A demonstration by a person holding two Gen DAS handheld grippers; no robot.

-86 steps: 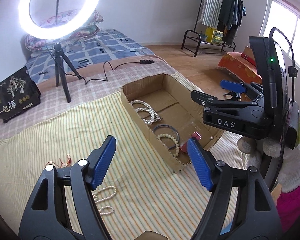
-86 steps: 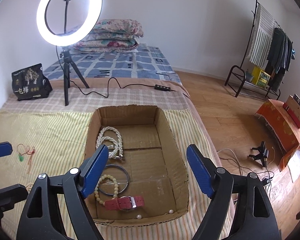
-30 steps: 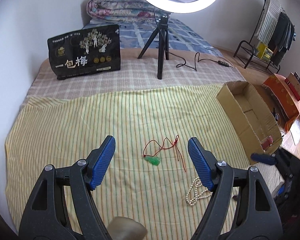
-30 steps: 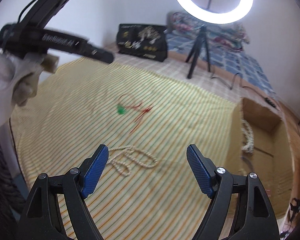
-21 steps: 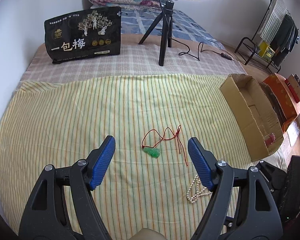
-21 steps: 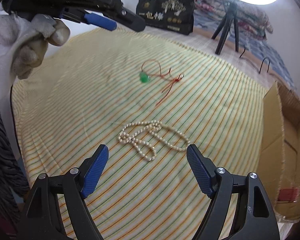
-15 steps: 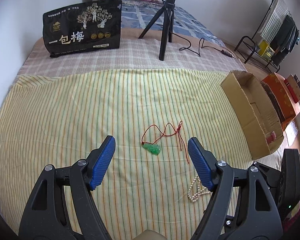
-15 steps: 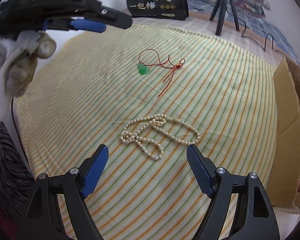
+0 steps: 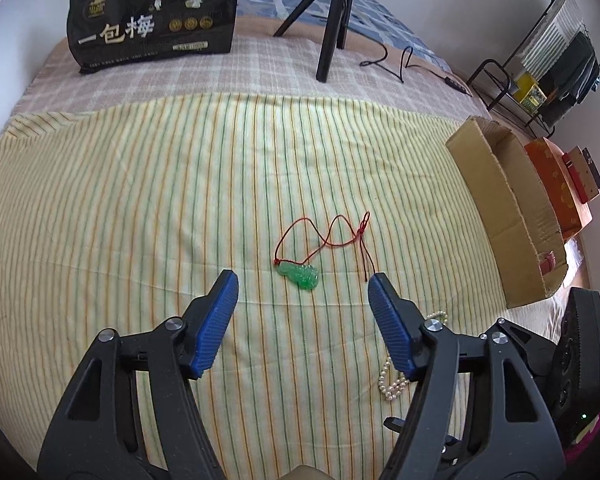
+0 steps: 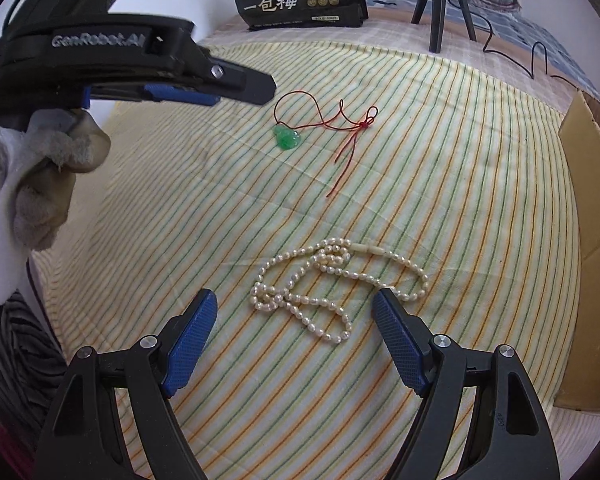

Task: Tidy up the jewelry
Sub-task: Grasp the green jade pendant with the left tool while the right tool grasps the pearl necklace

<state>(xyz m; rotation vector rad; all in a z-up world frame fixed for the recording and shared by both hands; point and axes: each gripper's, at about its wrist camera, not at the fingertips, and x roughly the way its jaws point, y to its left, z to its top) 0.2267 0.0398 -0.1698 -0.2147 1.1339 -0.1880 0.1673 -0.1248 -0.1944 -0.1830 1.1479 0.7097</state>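
Note:
A green jade pendant (image 9: 300,275) on a red cord (image 9: 332,232) lies on the striped yellow cloth (image 9: 140,200). My left gripper (image 9: 302,280) is open and hovers just short of it, the pendant between the fingertips in view. A white pearl necklace (image 10: 332,276) lies coiled on the cloth. My right gripper (image 10: 294,306) is open above it, its near coil between the fingertips. The pendant also shows in the right wrist view (image 10: 286,137), with the left gripper's fingers (image 10: 180,94) beside it. Part of the pearl necklace (image 9: 392,380) shows in the left wrist view.
An open cardboard box (image 9: 504,216) stands at the cloth's right edge with a red item inside (image 9: 546,261). A black printed bag (image 9: 152,12) and a tripod (image 9: 332,20) stand at the back. A clothes rack (image 9: 556,68) is far right.
Both grippers left the box and swung over to the cloth. The left one has closed in on the green pendant, the right one has lowered over the pearl necklace. Both stayed open.

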